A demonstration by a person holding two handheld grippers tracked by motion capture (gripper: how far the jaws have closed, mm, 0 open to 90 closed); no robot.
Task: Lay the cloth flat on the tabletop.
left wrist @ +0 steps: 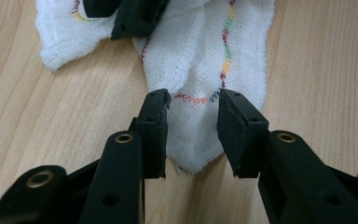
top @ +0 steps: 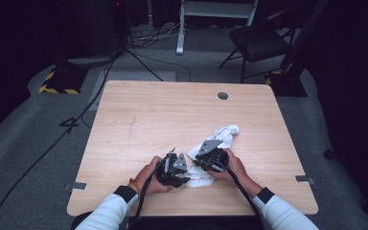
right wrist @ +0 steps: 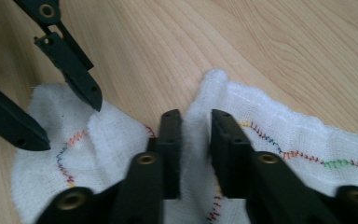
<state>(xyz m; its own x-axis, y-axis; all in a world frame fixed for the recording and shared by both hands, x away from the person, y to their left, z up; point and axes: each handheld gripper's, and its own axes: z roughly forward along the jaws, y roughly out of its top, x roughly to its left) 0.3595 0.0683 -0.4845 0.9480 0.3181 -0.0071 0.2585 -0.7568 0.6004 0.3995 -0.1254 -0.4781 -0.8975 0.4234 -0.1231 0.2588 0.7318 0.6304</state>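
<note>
Working a crumpled white gauze cloth with rainbow zigzag stitching (top: 210, 154) that sits in the lower middle of the high view, on the light wood-grain table (top: 139, 120), trailing up and right to a bunched end. Both hands are right on it, close together near the bottom edge of the tabletop.

The right gripper (right wrist: 196, 140) looks like it's got a hold: in its own view a raised fold of the cloth stands pinched between the two black jaws, which sit narrow with the fabric squeezed in the gap. The left gripper (left wrist: 192, 121) is a different story. Its jaws stand partly apart, straddling the pointed corner of the cloth in the lower centre of its view, and the pads don't seem to be pressing on anything yet.

So my read is this is the grabbing stage of spreading or folding the thing: one side secured, the other lined up. Next move probably calls for the left one to close on that corner, catching the stitched hem rather than just loose fluff, before either hand pulls. Tugging early would likely drag the cloth out from between the left jaws.
</note>
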